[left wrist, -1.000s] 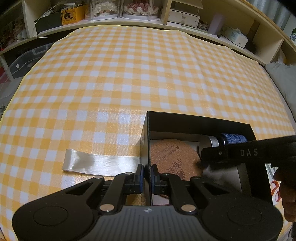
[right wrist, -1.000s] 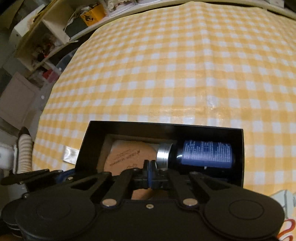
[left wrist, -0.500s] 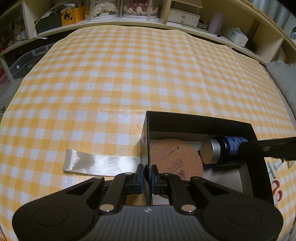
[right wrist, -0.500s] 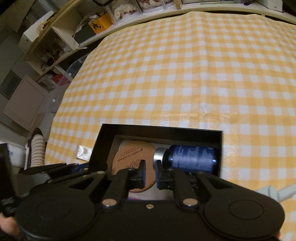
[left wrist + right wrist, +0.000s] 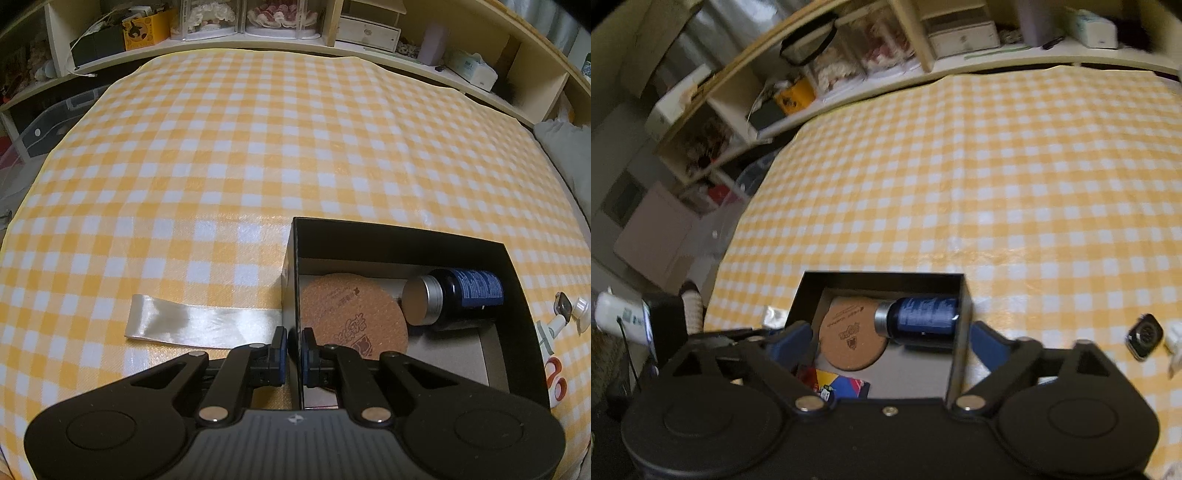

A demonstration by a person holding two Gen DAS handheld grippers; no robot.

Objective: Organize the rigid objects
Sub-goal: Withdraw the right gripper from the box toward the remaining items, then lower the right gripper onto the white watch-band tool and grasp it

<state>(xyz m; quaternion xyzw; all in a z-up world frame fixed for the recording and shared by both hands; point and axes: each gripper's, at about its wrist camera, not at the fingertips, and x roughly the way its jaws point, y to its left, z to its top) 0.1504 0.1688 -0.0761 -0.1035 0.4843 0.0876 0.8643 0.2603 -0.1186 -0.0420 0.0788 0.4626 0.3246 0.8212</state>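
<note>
A black open box (image 5: 399,236) sits on the checked table. Inside lie a round cork coaster (image 5: 351,317) and a dark blue bottle with a silver cap (image 5: 458,295) on its side. My left gripper (image 5: 293,343) is shut on the box's left wall. In the right wrist view the box (image 5: 882,278) holds the coaster (image 5: 849,338), the bottle (image 5: 919,321) and a colourful card (image 5: 842,386). My right gripper (image 5: 886,339) is open wide and empty, raised above and behind the box.
A white satin ribbon (image 5: 199,325) lies left of the box. A smartwatch (image 5: 1145,336), a white item (image 5: 554,325) and orange-handled scissors (image 5: 556,380) lie right of the box. Shelves full of clutter (image 5: 258,18) line the table's far edge.
My right gripper let go of the bottle, opened wide and drew back up out of the box. The bottle now lies in the box. My left gripper kept its hold.
</note>
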